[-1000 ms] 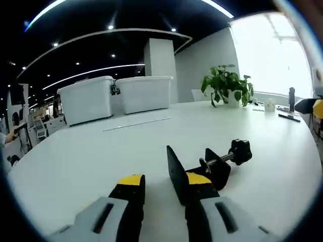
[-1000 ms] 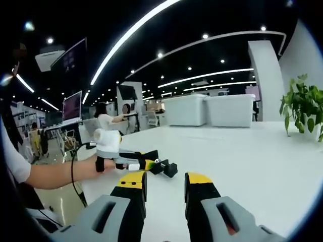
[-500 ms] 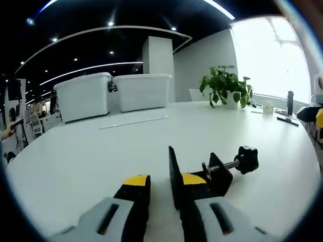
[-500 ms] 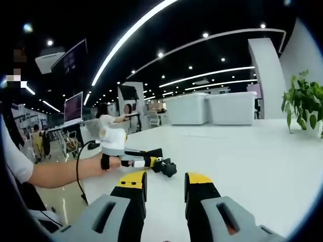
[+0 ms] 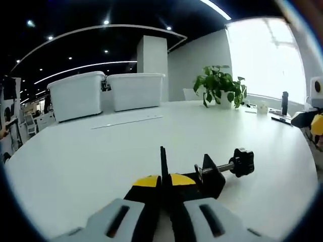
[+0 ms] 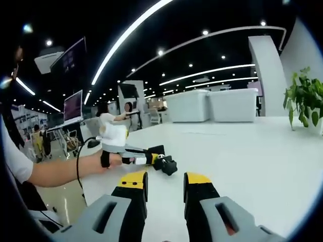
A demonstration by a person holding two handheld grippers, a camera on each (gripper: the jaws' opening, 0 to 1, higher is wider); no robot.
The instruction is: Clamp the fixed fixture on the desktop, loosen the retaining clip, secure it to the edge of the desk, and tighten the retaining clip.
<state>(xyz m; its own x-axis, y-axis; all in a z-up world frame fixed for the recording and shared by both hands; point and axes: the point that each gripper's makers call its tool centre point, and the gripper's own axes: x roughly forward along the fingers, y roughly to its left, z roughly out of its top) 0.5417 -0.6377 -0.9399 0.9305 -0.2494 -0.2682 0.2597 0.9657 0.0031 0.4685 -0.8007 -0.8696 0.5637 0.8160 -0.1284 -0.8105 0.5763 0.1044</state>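
Left gripper (image 5: 162, 182) pinched tight on upright plate of black clamp (image 5: 212, 174), which lies on white desk (image 5: 91, 151) well in from its edges, screw knob (image 5: 242, 161) pointing right. First step, gripping the clamp, looks done; loosening knob probably next, calling for right gripper (image 6: 164, 187), jaws parted, holding nothing. Clamp's lower jaw hidden behind fingers.

Left gripper view: clamp fixture (image 5: 214, 174) lies on the surface (image 5: 75, 156), plate at 6 o'clock between the jaws, screw knob (image 5: 242, 161) toward 3. Two bins (image 5: 106, 93) at 11, plant (image 5: 218, 85) at 1, far edge.
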